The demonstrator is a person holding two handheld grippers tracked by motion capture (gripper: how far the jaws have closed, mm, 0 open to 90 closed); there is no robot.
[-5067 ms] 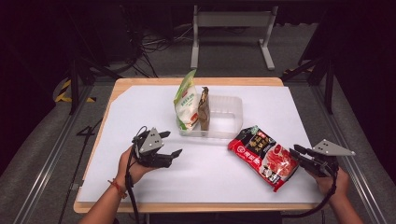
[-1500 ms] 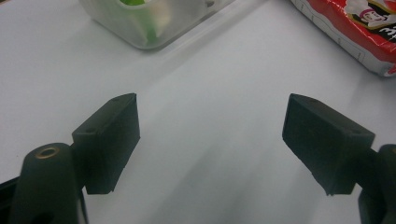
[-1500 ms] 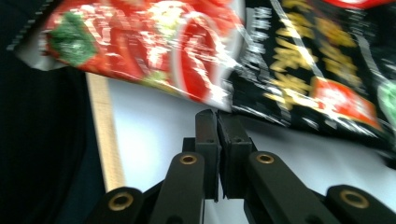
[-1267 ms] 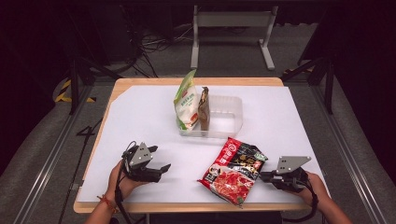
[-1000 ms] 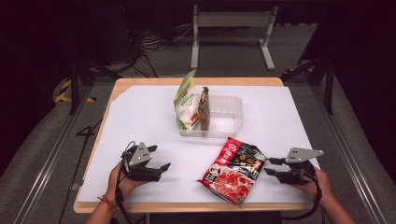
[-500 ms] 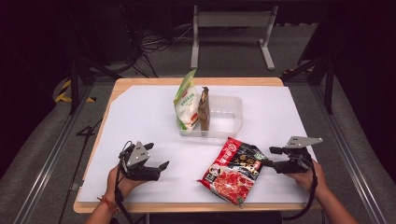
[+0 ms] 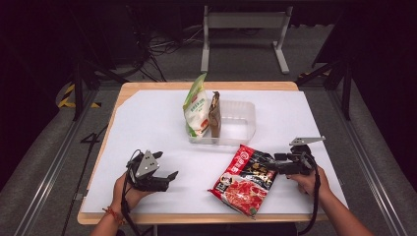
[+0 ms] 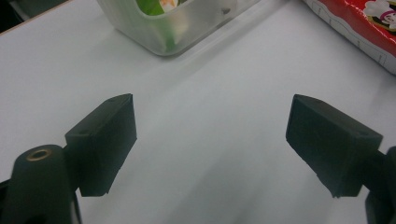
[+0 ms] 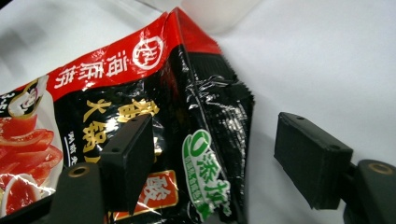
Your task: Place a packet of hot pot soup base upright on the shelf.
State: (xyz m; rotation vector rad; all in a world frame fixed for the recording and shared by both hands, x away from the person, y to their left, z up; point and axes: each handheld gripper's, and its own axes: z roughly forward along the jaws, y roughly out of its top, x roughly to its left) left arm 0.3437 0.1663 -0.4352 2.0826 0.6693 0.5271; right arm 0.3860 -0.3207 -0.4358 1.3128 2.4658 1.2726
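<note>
Two grippers over white surface, both with jaws apart. Clear plastic bin ahead of left jaws, well apart; green-white bag and brown pouch upright inside, at one end. Red-black sauce packet flat on surface; its black crimped edge lies between jaws of right gripper, which have just been opening, pads not pressing packet. Left gripper holds nothing between jaws, bare surface beneath; packet corner far off beyond its right jaw.
</note>
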